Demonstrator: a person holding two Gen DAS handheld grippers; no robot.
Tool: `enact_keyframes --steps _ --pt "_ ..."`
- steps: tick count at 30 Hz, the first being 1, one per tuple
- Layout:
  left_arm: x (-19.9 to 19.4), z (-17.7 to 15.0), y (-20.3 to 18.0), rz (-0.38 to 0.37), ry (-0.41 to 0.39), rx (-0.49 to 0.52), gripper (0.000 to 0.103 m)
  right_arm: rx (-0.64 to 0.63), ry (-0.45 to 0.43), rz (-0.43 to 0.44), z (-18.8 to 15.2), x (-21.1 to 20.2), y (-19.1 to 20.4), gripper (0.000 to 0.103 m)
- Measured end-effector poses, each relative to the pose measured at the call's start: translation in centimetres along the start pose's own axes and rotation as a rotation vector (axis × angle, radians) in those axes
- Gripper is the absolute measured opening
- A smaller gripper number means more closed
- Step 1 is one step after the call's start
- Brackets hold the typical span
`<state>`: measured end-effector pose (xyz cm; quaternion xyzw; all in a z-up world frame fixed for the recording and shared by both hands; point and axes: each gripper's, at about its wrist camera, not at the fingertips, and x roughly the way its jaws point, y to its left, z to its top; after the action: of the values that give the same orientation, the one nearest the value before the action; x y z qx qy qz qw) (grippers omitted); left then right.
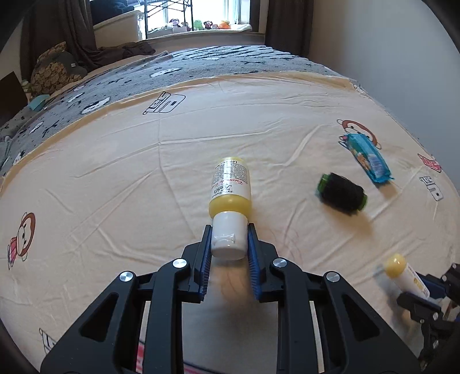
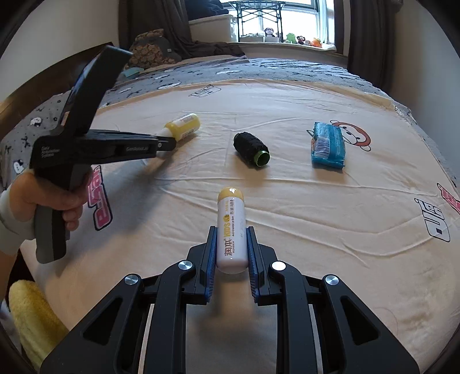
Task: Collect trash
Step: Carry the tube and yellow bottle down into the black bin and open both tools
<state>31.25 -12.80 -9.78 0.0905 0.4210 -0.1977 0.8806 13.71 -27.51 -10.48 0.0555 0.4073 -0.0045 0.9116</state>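
Bedsheet (image 1: 143, 172) – matt creased cloth; lotion bottle (image 1: 230, 184) – glossy plastic; blue packet (image 1: 369, 161) – shiny crinkled film.

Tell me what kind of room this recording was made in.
Most likely a bedroom: the work surface is a bed with a cartoon-print sheet and a grey patterned blanket, a pillow lies by the curtains, and stuffed toys line the windowsill.

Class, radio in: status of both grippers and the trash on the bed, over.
Left gripper shut on lotion bottle. Right gripper shut on lip balm tube. Black spool, blue packet still on bedsheet. Nothing blocking.
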Motion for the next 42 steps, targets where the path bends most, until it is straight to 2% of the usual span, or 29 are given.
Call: enact_keyframes --steps 10,15,21,25,29,39,42 --pt "-11.8 -9.0 -3.6 -0.041 -0.077 0.072 0.021 -0.052 -0.045 0.062 -4.5 -5.8 2.2 0.02" --pt "-16.5 -15.0 -4.5 -0.069 -0.076 0.06 0.021 -0.105 -0.06 0.101 -8.1 -9.4 3.9 0.02" --pt "-19.1 -21.7 -6.5 -0.12 -0.034 0.085 0.021 -0.117 -0.025 0.118 -13.4 -12.3 4.8 0.021" --pt "-19.2 -25.4 -8.6 -0.166 0.031 0.118 0.021 -0.09 0.028 0.122 -17.0 -12.8 5.0 0.021" --pt "-17.4 -28.8 -9.6 -0.207 0.123 0.12 0.021 -0.049 0.118 0.138 -20.2 -11.3 5.1 0.021" --pt "-8.5 -33.0 -9.4 -0.255 0.396 0.102 0.021 0.006 0.328 0.137 -25.0 -4.3 6.3 0.021" --pt "-5.7 -33.8 -9.0 -0.231 0.453 0.096 0.021 0.025 0.364 0.127 -25.6 -2.3 6.4 0.021"
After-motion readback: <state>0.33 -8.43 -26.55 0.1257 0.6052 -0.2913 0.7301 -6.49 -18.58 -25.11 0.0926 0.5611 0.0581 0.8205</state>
